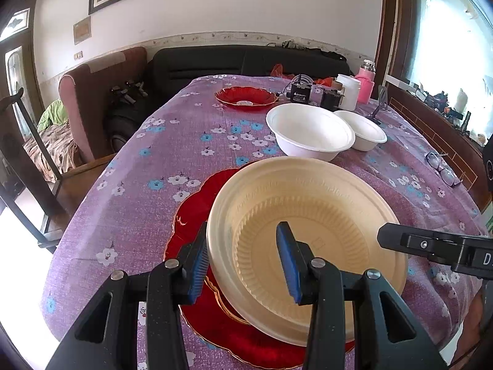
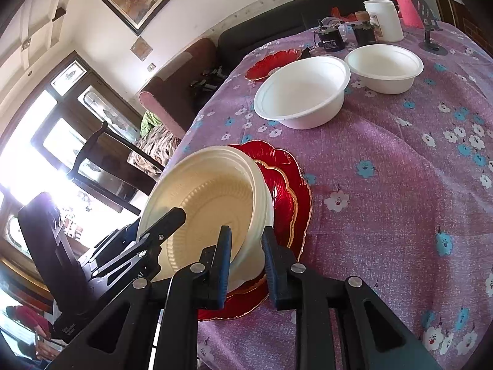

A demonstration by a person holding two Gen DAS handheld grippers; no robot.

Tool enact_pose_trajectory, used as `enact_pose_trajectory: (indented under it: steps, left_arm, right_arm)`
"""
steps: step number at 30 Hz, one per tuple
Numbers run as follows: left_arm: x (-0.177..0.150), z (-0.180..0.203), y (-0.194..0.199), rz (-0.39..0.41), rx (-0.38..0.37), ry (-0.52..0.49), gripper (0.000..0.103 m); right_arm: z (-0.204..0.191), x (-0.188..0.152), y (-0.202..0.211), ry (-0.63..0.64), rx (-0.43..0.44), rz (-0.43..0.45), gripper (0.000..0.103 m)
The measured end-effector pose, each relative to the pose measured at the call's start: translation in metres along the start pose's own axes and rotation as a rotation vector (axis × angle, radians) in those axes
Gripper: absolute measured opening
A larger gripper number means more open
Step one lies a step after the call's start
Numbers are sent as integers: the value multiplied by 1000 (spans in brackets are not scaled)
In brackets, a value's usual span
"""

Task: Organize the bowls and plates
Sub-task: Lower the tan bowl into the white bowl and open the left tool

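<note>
A cream plastic bowl (image 1: 308, 231) rests tilted on stacked red plates (image 1: 197, 206) with gold rims at the near end of the table. My left gripper (image 1: 243, 262) straddles the bowl's left rim, one blue pad outside, one inside; the jaws stand apart around the rim. My right gripper (image 2: 246, 256) straddles the bowl (image 2: 209, 203) at its right wall, above the red plates (image 2: 292, 191). Two white bowls (image 1: 308, 132) (image 1: 363, 129) sit further back, also in the right wrist view (image 2: 302, 92) (image 2: 385, 64). Another red plate (image 1: 246, 97) lies at the far end.
The table wears a purple floral cloth (image 1: 148, 185). At the far end stand a white jar (image 1: 349, 89), a pink bottle (image 1: 366, 80) and small black devices (image 1: 300, 92). Glasses (image 1: 443, 169) lie at the right edge. Chairs stand to the left.
</note>
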State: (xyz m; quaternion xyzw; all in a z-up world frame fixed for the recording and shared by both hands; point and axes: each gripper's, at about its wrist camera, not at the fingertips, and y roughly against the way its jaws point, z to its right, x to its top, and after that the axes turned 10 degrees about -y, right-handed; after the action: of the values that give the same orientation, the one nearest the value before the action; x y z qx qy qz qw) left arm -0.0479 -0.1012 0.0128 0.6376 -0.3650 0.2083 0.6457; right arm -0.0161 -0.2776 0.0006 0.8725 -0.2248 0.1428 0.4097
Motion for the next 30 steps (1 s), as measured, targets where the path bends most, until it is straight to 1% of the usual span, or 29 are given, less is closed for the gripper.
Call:
enact_pose_trajectory:
  steps: [2, 4, 9, 12, 17, 24, 26, 30]
  left_arm:
    - [0, 1, 0, -3, -8, 0, 42]
    - [1, 1, 0, -4, -6, -2, 42]
    - [2, 2, 4, 2, -11, 1, 42]
    - [3, 2, 7, 8, -7, 2, 46]
    - [4, 1, 13, 20, 1, 5, 55]
    - [7, -4, 18, 28, 5, 19, 57]
    - [7, -6, 20, 33, 6, 28, 62]
    - [9, -6, 24, 43, 7, 30, 65]
  right_arm:
    - [1, 0, 1, -8, 5, -2, 27]
    - [2, 0, 2, -11, 8, -1, 34]
    - [2, 0, 10, -10, 15, 19, 40]
    - [5, 0, 17, -20, 24, 33, 40]
    - [14, 1, 29, -50, 36, 58, 41]
    - [25, -1, 40, -84, 37, 76, 41]
    - [28, -2, 44, -96, 37, 84, 41]
    - [33, -3, 49, -110, 37, 91, 41]
